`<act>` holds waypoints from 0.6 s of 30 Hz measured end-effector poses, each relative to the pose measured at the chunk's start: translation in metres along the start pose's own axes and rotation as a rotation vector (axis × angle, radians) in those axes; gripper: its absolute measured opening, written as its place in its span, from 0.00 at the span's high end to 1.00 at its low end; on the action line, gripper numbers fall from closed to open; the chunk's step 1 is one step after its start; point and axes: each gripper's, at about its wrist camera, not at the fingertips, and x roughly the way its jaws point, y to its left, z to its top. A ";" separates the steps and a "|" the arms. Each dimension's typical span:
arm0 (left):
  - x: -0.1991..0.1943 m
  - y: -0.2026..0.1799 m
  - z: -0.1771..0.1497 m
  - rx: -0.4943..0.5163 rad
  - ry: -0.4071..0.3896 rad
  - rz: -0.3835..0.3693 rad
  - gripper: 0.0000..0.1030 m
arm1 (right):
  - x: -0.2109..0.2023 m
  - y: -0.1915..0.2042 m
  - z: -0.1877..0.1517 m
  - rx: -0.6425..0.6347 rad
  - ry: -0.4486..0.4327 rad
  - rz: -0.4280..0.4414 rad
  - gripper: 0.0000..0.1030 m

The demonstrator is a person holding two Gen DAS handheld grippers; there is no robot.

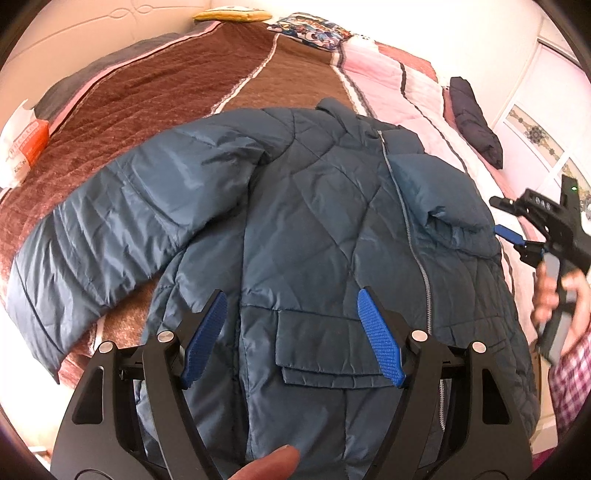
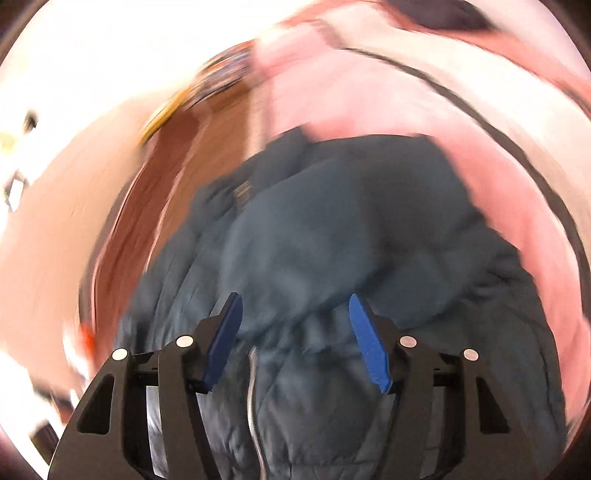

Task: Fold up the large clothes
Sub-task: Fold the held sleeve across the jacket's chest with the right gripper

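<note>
A large dark blue quilted jacket (image 1: 314, 229) lies front up on the bed, zipped, collar far from me. Its left sleeve (image 1: 92, 236) stretches out to the left over the brown blanket. Its right sleeve (image 1: 454, 206) is folded in across the chest. My left gripper (image 1: 291, 299) is open and empty, hovering above the flap pocket (image 1: 321, 350). My right gripper (image 2: 293, 302) is open and empty above the jacket (image 2: 332, 229); that view is blurred by motion. In the left wrist view the right gripper (image 1: 509, 230) sits just off the jacket's right edge.
The bed has a brown blanket (image 1: 147, 92) on the left and a pink quilt (image 1: 406, 74) on the right. A dark folded garment (image 1: 474, 122) lies at the far right, patterned pillows (image 1: 314, 29) at the head, an orange and white bag (image 1: 22, 144) at the left edge.
</note>
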 end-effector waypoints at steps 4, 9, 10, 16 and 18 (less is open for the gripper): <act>-0.002 0.002 -0.001 -0.006 -0.001 -0.005 0.29 | 0.025 -0.017 0.019 0.145 0.037 -0.058 0.42; -0.008 0.009 -0.003 -0.016 -0.010 0.001 0.29 | 0.052 -0.003 0.023 0.170 0.072 -0.089 0.90; -0.009 0.011 -0.004 -0.020 -0.013 0.003 0.29 | 0.050 0.001 0.022 0.145 0.066 -0.089 0.91; -0.009 0.021 -0.006 -0.047 -0.009 0.005 0.29 | 0.031 0.107 0.010 -0.264 -0.040 -0.016 0.92; -0.011 0.021 -0.006 -0.046 -0.014 0.005 0.29 | 0.034 0.148 -0.001 -0.396 -0.016 0.052 0.92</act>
